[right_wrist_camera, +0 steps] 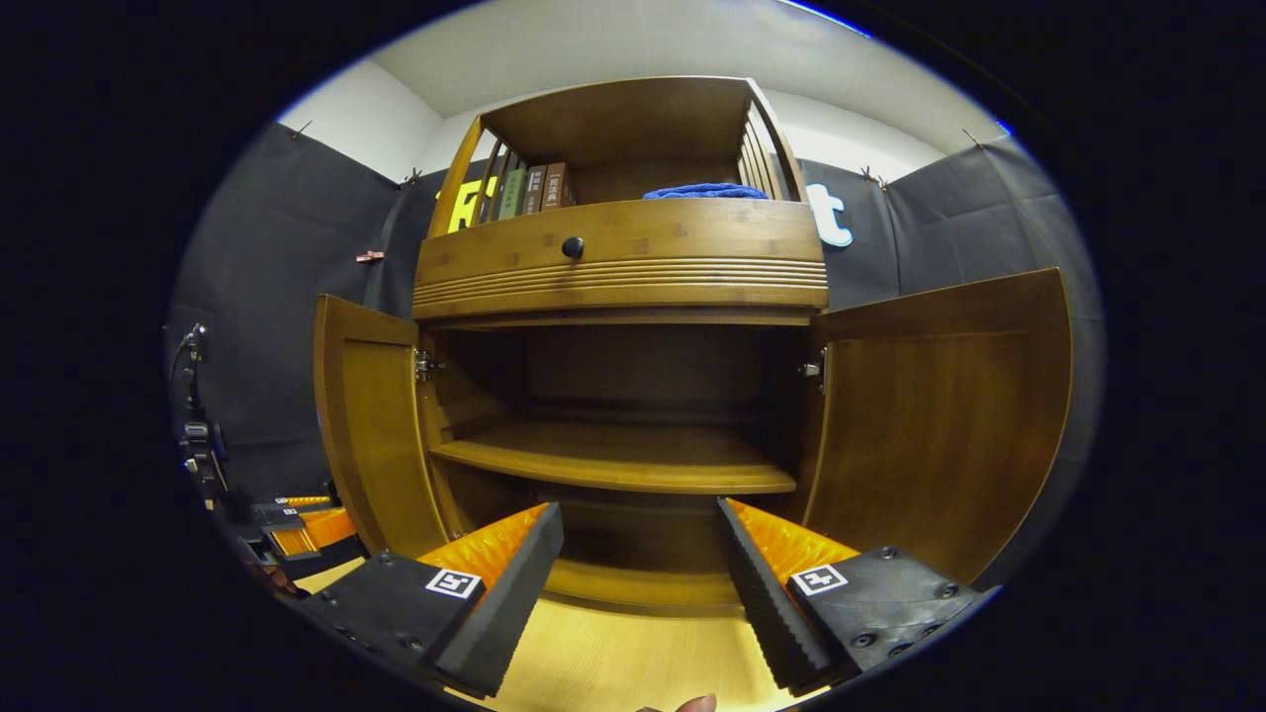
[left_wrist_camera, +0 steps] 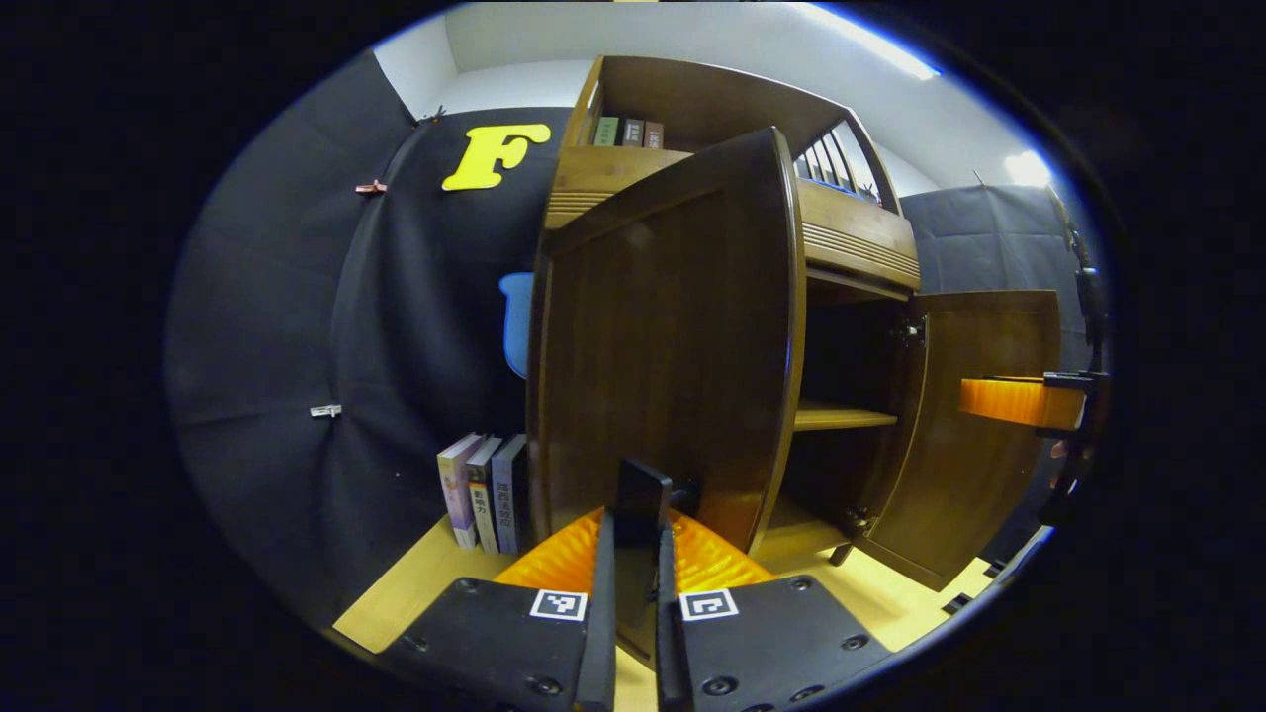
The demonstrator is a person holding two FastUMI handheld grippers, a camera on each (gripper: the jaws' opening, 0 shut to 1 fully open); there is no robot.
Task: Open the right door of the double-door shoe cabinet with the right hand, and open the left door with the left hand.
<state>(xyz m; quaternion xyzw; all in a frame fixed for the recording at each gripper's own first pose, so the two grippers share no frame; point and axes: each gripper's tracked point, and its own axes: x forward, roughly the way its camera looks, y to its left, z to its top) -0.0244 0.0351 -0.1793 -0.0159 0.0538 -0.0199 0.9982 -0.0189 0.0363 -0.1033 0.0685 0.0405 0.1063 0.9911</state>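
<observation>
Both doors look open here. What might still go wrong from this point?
1. The left gripper is clamped on the left door handle; pulling further may strain the hinge or shift the cabinet.
2. Books stand just behind that door; swinging wider may knock them over.
3. The right gripper hangs open before the shelf and may bump it if pushed forward.

Black cloth wall (right_wrist_camera: 277,247) all round, pinned with small clips (left_wrist_camera: 325,410). White ceiling (right_wrist_camera: 633,44) above, lit by a bright strip light (left_wrist_camera: 870,40). Pale wooden floor (right_wrist_camera: 613,663) below. Three books (left_wrist_camera: 483,492) upright on the floor, close against the cloth wall. More books (right_wrist_camera: 539,188) on the open top shelf, beside a folded blue cloth (right_wrist_camera: 706,191).
</observation>
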